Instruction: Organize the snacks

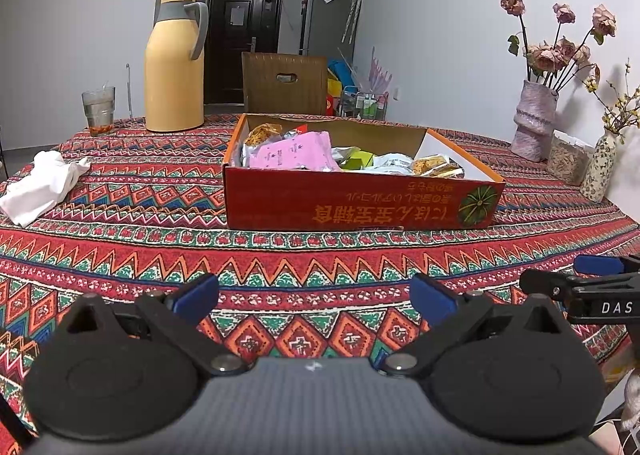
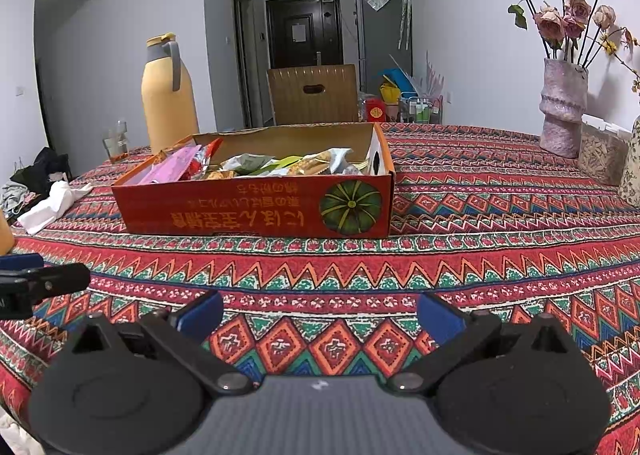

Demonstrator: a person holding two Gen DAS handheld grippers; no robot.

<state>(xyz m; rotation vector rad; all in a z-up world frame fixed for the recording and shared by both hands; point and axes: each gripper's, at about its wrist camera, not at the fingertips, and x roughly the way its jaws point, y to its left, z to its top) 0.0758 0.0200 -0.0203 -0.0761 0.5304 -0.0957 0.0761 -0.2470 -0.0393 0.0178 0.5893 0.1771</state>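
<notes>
Tissue, far left: crumpled white tissue [image 1: 40,183] on the tablecloth [image 1: 160,255], well apart from the box.
Glass + flask: drinking glass [image 1: 99,109] w/ reddish residue at the bottom, just beside the yellow thermos [image 1: 174,67], both behind-left of the box.
Left gripper: left gripper [image 1: 314,295] low over the cloth, near side of the box, fingers spread wide, nothing btwn the blue pads [image 1: 196,297].
Box: red cardboard box [image 1: 352,203], pumpkin print on its front wall, open top, centre of table.
Snacks: snack packets [image 1: 340,159] all lie inside the box in a loose heap; pink packet [image 1: 296,153] on top at left, green + silver wrappers mid, amber-coloured packs [image 1: 438,167] at right. No packet visible on the cloth outside the box.
Right gripper: right gripper [image 2: 320,315] also low and short of the box, fingers wide apart, holding nothing; its tip shows at the right edge of the left view.
Vases, far right: pink vase [image 2: 562,111] w/ dried roses; jar and a smaller vase beside it, well apart from the box.
Step (judgement): fits two stages – snacks gathered in the box and the hands backed off, or a jumbled box awaiting sorting. Can't tell which.
Next move (judgement): not settled. If any reach follows, it must clear the front wall and come down from above; wrappers look thin, slippery, overlapping, so a pinch could drag a neighbour.
</notes>
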